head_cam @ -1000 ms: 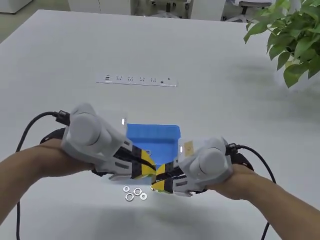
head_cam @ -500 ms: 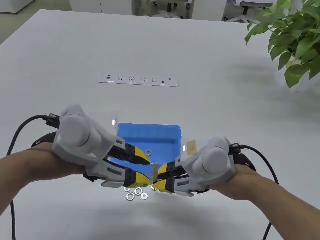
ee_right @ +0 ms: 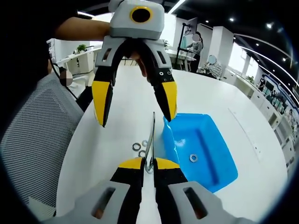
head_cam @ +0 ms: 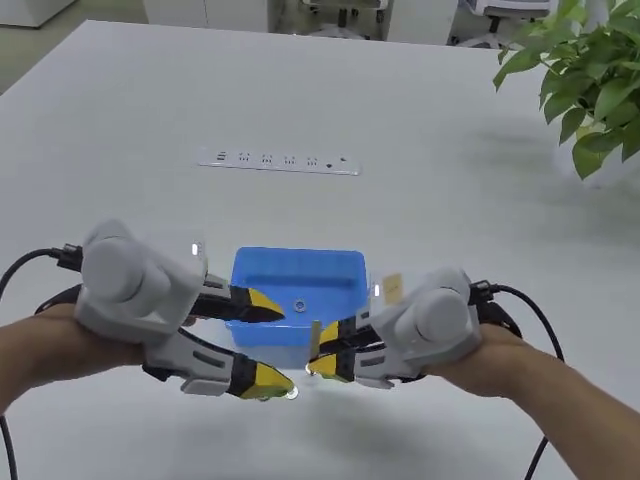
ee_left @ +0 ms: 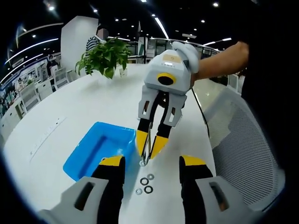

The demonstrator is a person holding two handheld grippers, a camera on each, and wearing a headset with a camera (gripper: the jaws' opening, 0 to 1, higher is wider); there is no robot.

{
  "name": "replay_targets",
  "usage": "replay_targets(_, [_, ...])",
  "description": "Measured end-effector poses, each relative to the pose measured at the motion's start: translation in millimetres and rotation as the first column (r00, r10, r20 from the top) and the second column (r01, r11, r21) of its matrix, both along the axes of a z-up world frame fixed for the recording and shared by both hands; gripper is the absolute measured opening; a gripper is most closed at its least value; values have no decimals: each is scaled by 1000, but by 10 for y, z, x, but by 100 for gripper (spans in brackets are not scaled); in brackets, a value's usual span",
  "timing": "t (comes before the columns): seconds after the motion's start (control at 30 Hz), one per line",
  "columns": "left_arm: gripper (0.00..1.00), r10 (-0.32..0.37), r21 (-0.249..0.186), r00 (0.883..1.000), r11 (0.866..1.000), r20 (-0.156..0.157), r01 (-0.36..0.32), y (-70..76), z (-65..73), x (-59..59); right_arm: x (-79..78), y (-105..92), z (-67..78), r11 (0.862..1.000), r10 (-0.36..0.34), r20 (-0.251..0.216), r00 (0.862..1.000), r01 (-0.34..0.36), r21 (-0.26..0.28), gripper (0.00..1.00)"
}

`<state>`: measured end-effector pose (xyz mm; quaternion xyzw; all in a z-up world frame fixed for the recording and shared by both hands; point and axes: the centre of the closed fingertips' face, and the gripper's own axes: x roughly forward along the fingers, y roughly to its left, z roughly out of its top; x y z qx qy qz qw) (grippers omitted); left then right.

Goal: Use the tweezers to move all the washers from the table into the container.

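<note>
Here I see the blue container on the white table, and I take it as my landmark. Both grippers are at its near side, the side toward the person.

The left gripper is at the near left corner of the container. Its jaws stand wide apart and hold nothing. One yellow tip is over the left part of the container and the other is over the table just in front of the front wall.

The right gripper is at the near right corner and faces the left one. Its jaws are narrow and pressed together on the tweezers, which stick out straight between them. The thin tip of the tweezers points down to the table just beside the front wall of the container.

A small group of washers lies flat on the table just in front of the container, close together, below the open jaws of the left gripper. The tip of the tweezers is very near to them, but I cannot tell if it touches one.

One washer is lying inside the container, near the middle of its floor.

Well beyond the far side of the container a white power strip lies on the table. A green plant is far to the right behind the container.
</note>
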<state>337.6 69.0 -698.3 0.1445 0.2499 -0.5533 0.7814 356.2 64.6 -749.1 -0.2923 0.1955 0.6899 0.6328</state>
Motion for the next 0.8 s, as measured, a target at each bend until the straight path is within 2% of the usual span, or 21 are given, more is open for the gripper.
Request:
replay_targets(0.2, [60,37,-31,999,999,17,-37,44,54,19,13,-13,117,1000,6,11,1000,-6,12,9])
replay_targets(0.33, [68,59,-35,998,998,23,-58,66,64,25,25,-27,198,1000,12,17,1000,-12,17,9])
replay_targets(0.8, [76,135,-48,990,990,26,-134,208,76,-15,144,-48,432,999,5,33,999,-7,50,9])
